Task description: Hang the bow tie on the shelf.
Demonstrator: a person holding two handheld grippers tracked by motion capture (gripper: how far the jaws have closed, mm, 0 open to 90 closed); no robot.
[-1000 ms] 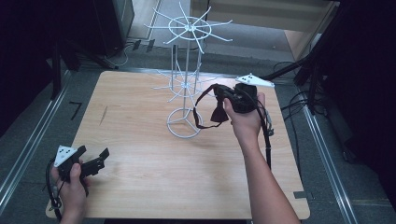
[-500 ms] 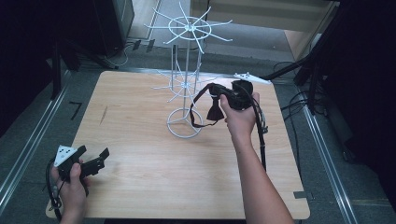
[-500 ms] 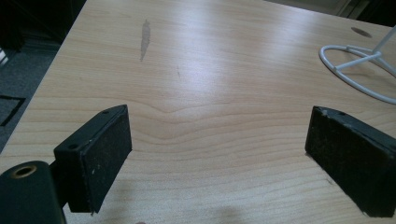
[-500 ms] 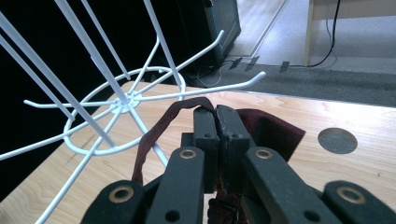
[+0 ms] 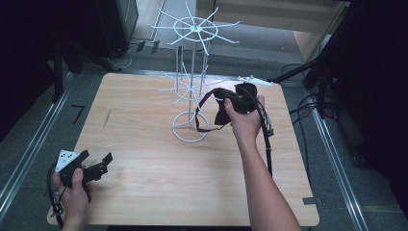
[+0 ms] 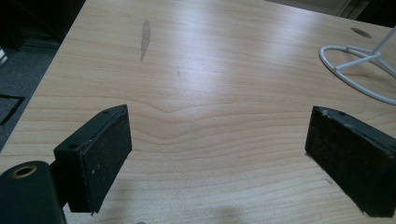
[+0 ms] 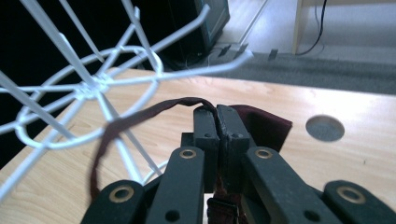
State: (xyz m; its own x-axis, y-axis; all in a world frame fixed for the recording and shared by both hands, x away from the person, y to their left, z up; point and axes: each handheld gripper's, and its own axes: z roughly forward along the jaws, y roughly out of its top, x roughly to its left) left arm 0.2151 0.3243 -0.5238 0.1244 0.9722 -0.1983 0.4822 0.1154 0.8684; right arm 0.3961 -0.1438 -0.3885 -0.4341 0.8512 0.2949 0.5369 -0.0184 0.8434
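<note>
right hand (image 5: 245, 120): raised above the table's far middle, forearm reaching in from the near edge.
right gripper (image 7: 217, 112): jaws pressed together, pinching the dark strap (image 7: 135, 119).
strap: hangs in a loop just beside the white wire rack (image 5: 191, 86), near its lower spokes, above the table.
left hand (image 5: 72, 185): low at the near left corner.
left gripper (image 5: 94, 163): jaws spread wide, nothing between them, above bare wood.
table (image 5: 144, 183): near half open; rack base ring (image 6: 355, 70) sits at the middle.
</note>
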